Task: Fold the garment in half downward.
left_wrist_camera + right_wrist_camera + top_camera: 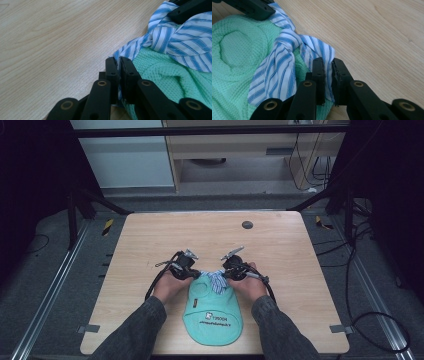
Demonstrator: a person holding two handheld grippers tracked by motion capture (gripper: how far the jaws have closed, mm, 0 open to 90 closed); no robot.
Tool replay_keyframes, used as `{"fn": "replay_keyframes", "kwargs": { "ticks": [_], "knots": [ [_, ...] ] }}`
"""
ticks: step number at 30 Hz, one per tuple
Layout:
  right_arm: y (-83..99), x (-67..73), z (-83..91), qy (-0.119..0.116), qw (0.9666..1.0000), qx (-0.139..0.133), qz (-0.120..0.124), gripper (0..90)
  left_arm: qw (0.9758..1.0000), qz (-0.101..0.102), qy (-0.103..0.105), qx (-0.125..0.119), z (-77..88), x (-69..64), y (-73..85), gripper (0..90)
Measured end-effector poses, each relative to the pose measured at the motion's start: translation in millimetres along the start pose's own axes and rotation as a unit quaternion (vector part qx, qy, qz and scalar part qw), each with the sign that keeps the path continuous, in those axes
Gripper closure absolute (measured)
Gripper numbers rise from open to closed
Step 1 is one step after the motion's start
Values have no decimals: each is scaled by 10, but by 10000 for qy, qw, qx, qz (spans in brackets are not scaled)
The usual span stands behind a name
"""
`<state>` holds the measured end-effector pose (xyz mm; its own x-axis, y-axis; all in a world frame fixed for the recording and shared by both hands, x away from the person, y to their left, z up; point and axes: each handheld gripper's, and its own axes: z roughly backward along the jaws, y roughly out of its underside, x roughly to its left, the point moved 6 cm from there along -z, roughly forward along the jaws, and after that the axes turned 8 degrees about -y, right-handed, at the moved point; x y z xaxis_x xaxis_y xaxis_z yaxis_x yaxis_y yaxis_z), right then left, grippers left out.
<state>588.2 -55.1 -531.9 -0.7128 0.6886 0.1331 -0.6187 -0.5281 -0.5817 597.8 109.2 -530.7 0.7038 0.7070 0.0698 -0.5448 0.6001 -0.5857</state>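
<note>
Surface (280,250) of pale wood carries a mint-green bib (214,312) lying flat at its near edge between the person's hands, its blue-striped ties (216,281) knotted at the neck end. Left hand-held gripper (118,65) is clamped on one tie end and right hand-held gripper (327,67) on the other; pulling evenly and level, directly apart, should tighten the knot without dragging the bib.

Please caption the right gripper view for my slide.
Right gripper shut on the striped tie of a green bib on the table.
</note>
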Motion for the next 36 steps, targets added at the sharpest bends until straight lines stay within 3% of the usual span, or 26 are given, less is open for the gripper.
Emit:
{"fn": "replay_keyframes", "kwargs": {
  "ticks": [8,19,27,36],
  "knots": [
    [-45,1,71,-3,9996,-166,233,826,9998,-166,9,-145,140,38,-66,863],
    [-169,102,376,-49,9960,-591,673,827,9983,-390,-39,-435,449,46,-183,865],
    [-162,108,459,-10,9946,-541,890,827,9974,-574,-43,-430,503,17,-235,865],
    [-185,120,494,12,9936,-475,1024,826,9971,-641,-50,-403,561,-6,-251,866]
  ]
}}
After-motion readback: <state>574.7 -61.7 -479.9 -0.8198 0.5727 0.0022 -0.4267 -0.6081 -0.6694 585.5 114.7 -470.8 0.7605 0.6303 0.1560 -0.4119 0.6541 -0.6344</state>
